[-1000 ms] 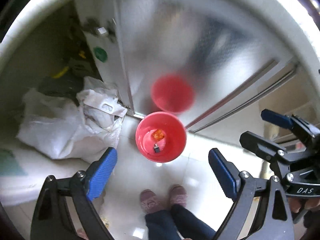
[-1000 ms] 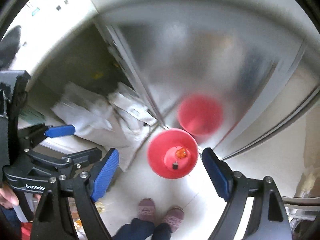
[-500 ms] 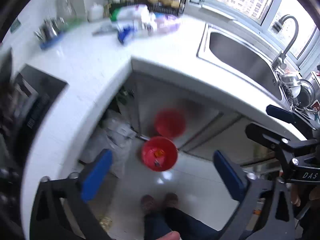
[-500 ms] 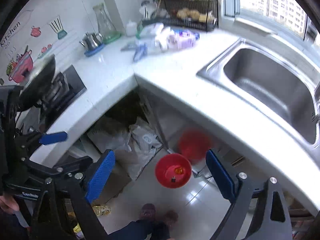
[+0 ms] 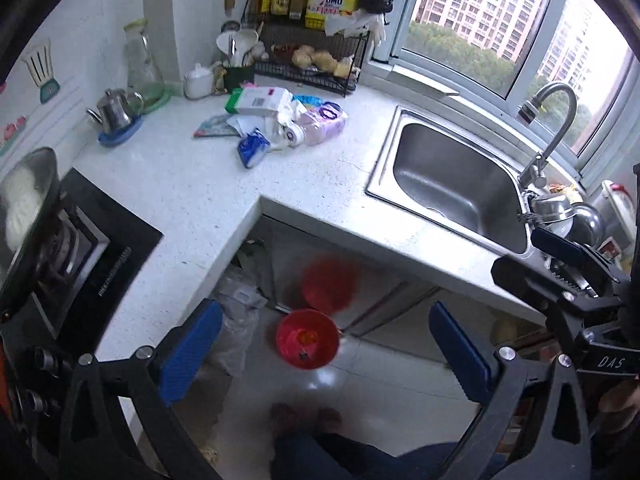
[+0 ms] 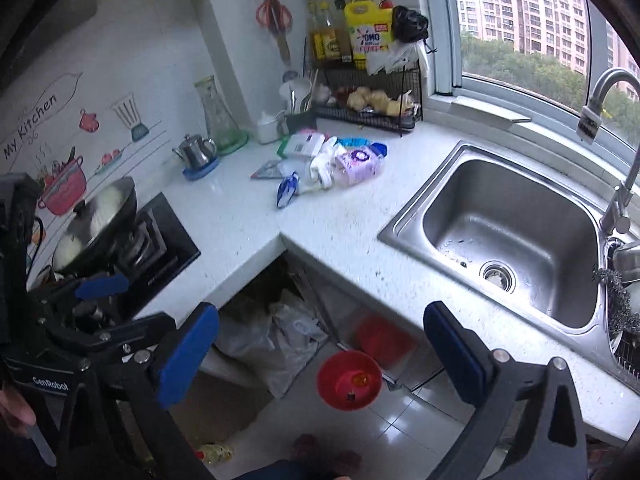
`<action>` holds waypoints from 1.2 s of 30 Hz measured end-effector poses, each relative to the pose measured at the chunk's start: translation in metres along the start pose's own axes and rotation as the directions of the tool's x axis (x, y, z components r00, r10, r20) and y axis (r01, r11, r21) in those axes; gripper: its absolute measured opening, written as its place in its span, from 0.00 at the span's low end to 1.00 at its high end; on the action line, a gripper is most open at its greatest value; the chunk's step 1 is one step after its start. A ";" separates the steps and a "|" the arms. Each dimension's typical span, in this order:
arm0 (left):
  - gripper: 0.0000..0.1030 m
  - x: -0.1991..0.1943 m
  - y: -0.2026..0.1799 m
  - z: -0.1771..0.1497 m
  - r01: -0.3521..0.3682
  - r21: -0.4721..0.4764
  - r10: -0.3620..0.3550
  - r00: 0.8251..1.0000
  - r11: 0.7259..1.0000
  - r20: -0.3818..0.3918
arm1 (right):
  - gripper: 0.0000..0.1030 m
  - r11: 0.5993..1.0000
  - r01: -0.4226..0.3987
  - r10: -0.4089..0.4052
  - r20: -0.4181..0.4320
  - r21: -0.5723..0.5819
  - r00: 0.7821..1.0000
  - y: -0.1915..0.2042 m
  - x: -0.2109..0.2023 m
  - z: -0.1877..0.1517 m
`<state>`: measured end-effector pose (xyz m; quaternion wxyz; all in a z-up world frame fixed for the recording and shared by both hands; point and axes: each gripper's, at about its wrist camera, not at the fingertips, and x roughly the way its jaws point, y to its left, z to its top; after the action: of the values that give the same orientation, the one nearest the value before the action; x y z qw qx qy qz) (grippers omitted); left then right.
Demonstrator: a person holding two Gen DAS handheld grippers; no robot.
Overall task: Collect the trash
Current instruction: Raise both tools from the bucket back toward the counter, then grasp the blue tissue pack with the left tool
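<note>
The round red plastic bin [image 5: 307, 338] on the floor holds a few scraps, so some collecting looks done. A heap of wrappers and plastic packets [image 5: 280, 124] lies on the white speckled surface [image 5: 200, 184] near the steel sink [image 5: 456, 188]. Left tongs [image 5: 324, 354] gape empty; right tongs [image 6: 320, 354] are opening, nothing between them.

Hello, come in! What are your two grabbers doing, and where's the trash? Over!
Left gripper open, empty. Right gripper opening, empty. Trash pile on counter; red bin on floor below. Nothing blocking.
</note>
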<state>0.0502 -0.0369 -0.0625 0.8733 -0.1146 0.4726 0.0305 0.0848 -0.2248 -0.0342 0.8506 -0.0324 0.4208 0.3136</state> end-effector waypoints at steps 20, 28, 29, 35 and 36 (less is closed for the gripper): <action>1.00 0.068 0.039 0.119 -0.045 0.053 0.046 0.999 0.998 -0.019 | 0.99 0.995 0.083 -0.079 -0.060 0.063 0.995 -0.026 0.064 0.087; 1.00 0.142 0.086 0.181 0.026 -0.005 -0.027 0.989 1.000 -0.144 | 0.99 0.974 0.156 -0.136 -0.129 0.162 0.982 -0.042 0.120 0.129; 1.00 0.148 0.089 0.184 0.029 -0.005 -0.029 0.988 1.000 -0.154 | 0.99 0.972 0.160 -0.137 -0.138 0.170 0.981 -0.042 0.126 0.131; 0.98 0.209 0.108 0.210 0.049 -0.021 -0.053 0.969 0.999 -0.243 | 0.99 0.958 0.200 -0.156 -0.212 0.205 0.965 -0.044 0.166 0.148; 0.95 0.218 0.109 0.212 0.050 -0.015 -0.052 0.965 0.999 -0.255 | 0.99 0.956 0.205 -0.159 -0.218 0.210 0.963 -0.044 0.171 0.150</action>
<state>0.3268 0.1059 -0.1508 0.8051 -0.1335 0.5779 -0.0051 0.2908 -0.1259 -0.0728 0.8276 -0.0032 0.5325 0.1777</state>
